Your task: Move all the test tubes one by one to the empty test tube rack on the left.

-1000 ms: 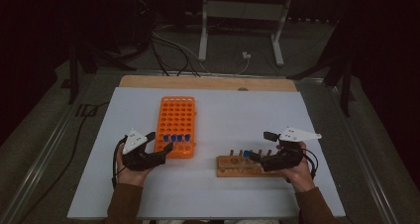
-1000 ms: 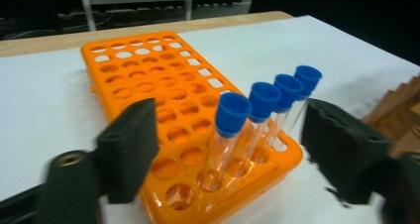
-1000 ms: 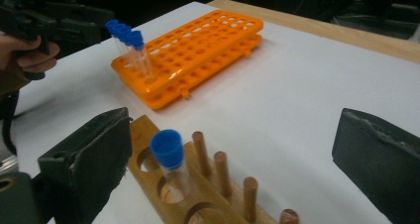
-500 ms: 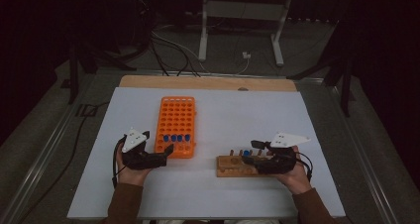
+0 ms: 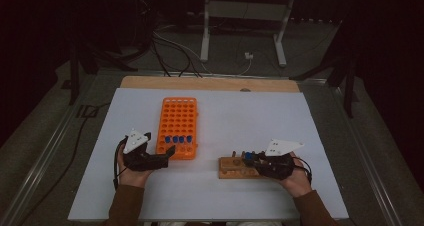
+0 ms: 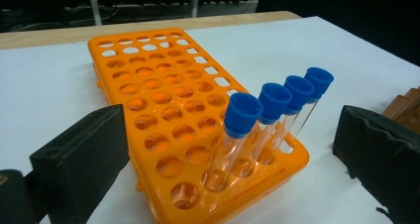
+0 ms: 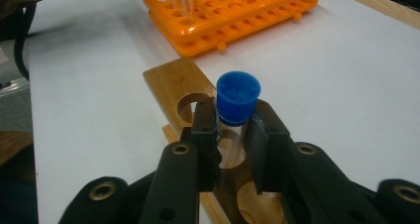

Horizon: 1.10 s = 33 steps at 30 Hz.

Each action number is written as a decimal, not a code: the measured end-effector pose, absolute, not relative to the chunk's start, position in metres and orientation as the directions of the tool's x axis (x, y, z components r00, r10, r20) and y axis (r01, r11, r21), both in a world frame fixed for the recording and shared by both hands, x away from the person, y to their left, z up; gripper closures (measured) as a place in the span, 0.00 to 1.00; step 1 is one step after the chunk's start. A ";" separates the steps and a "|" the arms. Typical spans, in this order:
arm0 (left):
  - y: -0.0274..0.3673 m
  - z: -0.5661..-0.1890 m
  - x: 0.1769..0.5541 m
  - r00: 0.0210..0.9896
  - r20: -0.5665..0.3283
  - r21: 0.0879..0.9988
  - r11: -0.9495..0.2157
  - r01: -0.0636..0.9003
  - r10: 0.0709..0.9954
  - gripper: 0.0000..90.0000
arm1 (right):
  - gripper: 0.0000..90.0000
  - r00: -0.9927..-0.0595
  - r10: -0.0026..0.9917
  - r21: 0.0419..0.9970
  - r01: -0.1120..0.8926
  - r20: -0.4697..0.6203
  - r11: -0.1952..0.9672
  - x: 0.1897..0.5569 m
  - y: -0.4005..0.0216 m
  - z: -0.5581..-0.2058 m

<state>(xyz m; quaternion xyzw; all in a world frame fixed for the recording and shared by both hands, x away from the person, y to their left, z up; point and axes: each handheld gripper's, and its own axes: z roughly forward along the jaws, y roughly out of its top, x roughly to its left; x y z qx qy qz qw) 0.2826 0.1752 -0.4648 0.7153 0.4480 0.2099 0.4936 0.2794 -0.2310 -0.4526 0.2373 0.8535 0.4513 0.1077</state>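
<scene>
My right gripper (image 7: 233, 125) has just been closing and is now shut on a clear tube with a blue cap (image 7: 238, 96). The tube stands upright in a hole of the wooden rack (image 7: 173, 83). From above, that gripper (image 5: 250, 158) lies over the wooden rack (image 5: 231, 170). My left gripper (image 5: 169, 156) has just been opening and stands open at the near left corner of the orange rack (image 5: 179, 121). Its pads (image 6: 84, 154) are wide apart and hold nothing. A row of blue-capped tubes (image 6: 270, 102) stands in the orange rack (image 6: 163, 85) in front of them.
The white tabletop (image 5: 250, 111) has free room at the middle and right. A wooden strip (image 5: 210, 83) runs along its far edge. Beyond it lie cables and a metal stand (image 5: 240, 31) on the dark floor.
The right gripper has shifted left over the wooden rack and its jaws have closed round the blue-capped tube. The left gripper stays in place, its jaws a little wider.
</scene>
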 end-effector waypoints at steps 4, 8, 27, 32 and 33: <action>0.175 -0.465 0.283 0.511 -0.144 0.894 -0.110 0.435 0.847 0.02 | 0.85 -0.868 0.496 0.820 0.302 0.025 0.487 0.279 -0.230 -0.452; 0.175 -0.464 0.283 0.512 -0.146 0.895 -0.108 0.433 0.847 0.02 | 0.86 -0.870 0.493 0.820 0.298 0.022 0.489 0.278 -0.230 -0.452; 0.160 -0.446 0.279 0.552 -0.133 0.914 -0.114 0.390 0.823 0.01 | 0.86 -0.858 0.510 0.886 0.278 0.056 0.371 0.275 -0.247 -0.423; 0.153 -0.440 0.278 0.573 -0.127 0.918 -0.124 0.378 0.809 0.01 | 0.86 -0.860 0.505 0.908 0.267 0.073 0.324 0.277 -0.254 -0.409; 0.151 -0.438 0.278 0.581 -0.123 0.918 -0.130 0.375 0.805 0.01 | 0.86 -0.860 0.505 0.912 0.264 0.075 0.313 0.277 -0.255 -0.406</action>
